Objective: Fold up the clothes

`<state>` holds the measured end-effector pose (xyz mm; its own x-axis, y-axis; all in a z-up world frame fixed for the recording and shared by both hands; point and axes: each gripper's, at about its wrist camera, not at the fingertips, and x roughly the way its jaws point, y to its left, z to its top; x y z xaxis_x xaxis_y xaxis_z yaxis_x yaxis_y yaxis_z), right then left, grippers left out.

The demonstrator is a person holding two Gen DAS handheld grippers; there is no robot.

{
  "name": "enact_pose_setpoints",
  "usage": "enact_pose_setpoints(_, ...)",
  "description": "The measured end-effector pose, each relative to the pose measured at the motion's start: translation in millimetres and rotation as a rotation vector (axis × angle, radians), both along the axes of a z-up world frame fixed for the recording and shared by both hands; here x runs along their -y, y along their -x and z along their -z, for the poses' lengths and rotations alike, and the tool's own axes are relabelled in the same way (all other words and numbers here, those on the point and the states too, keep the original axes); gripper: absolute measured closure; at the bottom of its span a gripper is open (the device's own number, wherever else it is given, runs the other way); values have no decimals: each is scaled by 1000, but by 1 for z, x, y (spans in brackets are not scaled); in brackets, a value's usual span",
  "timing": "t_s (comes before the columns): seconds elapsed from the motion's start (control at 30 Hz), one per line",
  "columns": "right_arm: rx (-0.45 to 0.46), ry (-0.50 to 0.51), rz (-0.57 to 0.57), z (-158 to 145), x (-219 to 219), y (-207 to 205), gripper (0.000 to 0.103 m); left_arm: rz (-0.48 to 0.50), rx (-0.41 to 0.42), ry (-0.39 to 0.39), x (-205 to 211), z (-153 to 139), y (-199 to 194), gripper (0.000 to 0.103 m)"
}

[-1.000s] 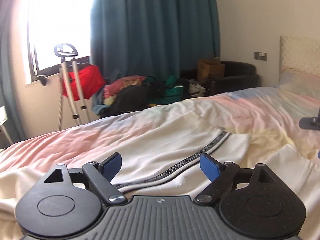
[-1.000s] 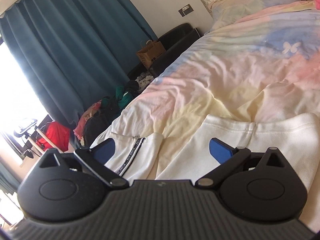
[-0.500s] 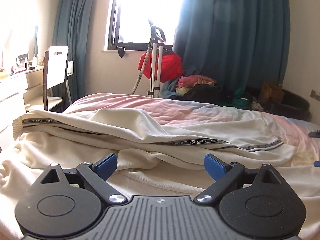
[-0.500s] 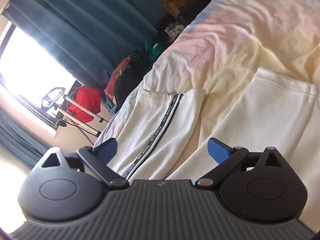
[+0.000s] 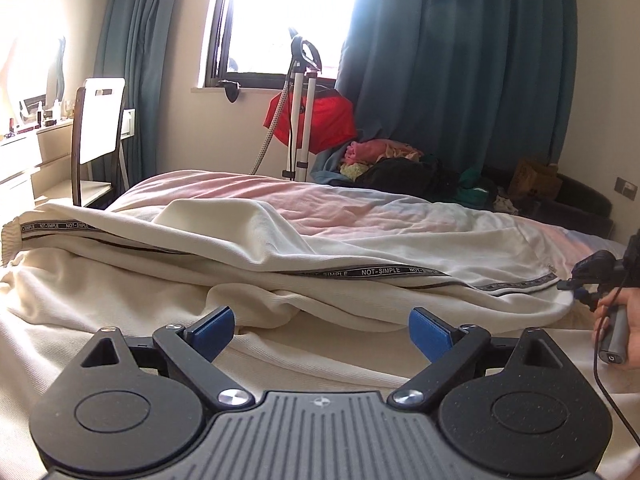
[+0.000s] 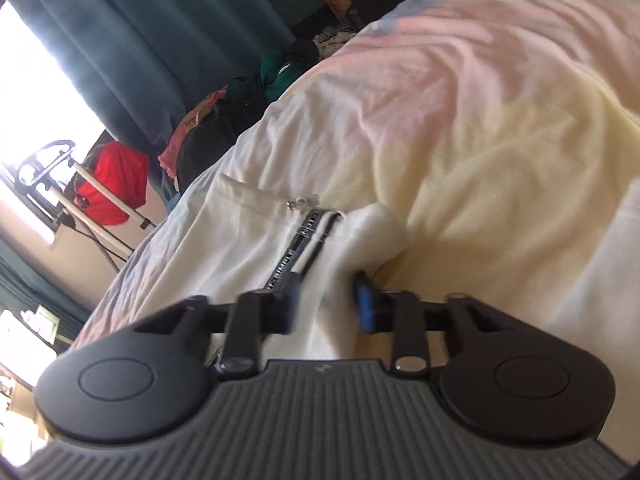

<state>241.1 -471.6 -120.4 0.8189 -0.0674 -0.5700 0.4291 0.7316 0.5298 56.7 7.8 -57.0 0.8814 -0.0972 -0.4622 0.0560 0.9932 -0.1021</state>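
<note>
Cream trousers [image 5: 280,248] with a black lettered side stripe [image 5: 380,272] lie spread and rumpled across the bed. My left gripper [image 5: 320,330] hovers low over the near cream cloth, open, with nothing between its blue pads [image 5: 212,328]. In the right wrist view my right gripper [image 6: 326,300] has closed on the trousers' [image 6: 248,240] hem beside the stripe, with cloth bunched between its blurred pads. The left wrist view shows that right gripper [image 5: 588,280] at the far right edge, held by a hand [image 5: 624,328].
The pastel bed cover [image 6: 480,100] stretches away beyond the trousers. Past the bed stand a white chair [image 5: 100,120], a garment steamer pole [image 5: 300,120], a red bag [image 5: 328,120], a heap of clothes [image 5: 400,160] and blue curtains [image 5: 460,80].
My right gripper dropped toward the trouser hem and its jaws went from wide open to closed on the cloth. My left gripper swung from the headboard side toward the window, then held still.
</note>
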Motion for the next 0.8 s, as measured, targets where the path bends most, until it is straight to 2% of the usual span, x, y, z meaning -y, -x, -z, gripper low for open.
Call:
enact_pose_setpoints(0.07, -7, 93, -53, -22, -14, -24, 96, -5, -15, 7, -3, 3, -4, 8)
enact_pose_setpoints(0.13, 24, 172, -93, -65, -25, -53, 97, -13, -41, 22, -7, 6, -6, 8)
enact_pose_setpoints(0.23, 218, 185, -51, -149, -29, -60, 97, -26, -70, 59, -15, 8, -7, 8)
enact_pose_setpoints(0.3, 335, 200, 2, -184, -25, -46, 97, -36, -77, 79, -20, 7, -6, 8)
enact_pose_setpoints(0.33, 376, 221, 38, -192, -22, -36, 98, -41, -76, 88, -23, 5, -5, 8)
enact_pose_setpoints(0.37, 372, 230, 73, -184, -14, -24, 98, -44, -75, 95, -25, 4, -4, 8)
enact_pose_setpoints(0.53, 235, 214, 237, -105, 35, 34, 97, -46, -78, 137, -33, -1, 4, 8)
enact_pose_setpoints(0.67, 23, 33, 310, -9, 67, 79, 97, -28, -78, 143, -34, -4, 12, 8)
enact_pose_setpoints(0.7, 3, -35, 325, 13, 71, 92, 97, -23, -74, 136, -32, -5, 14, 8)
enact_pose_setpoints(0.73, 10, -61, 329, 24, 70, 102, 97, -18, -69, 123, -30, -6, 16, 8)
enact_pose_setpoints(0.8, 59, -60, 326, 32, 65, 118, 97, -11, -62, 100, -26, -7, 19, 8)
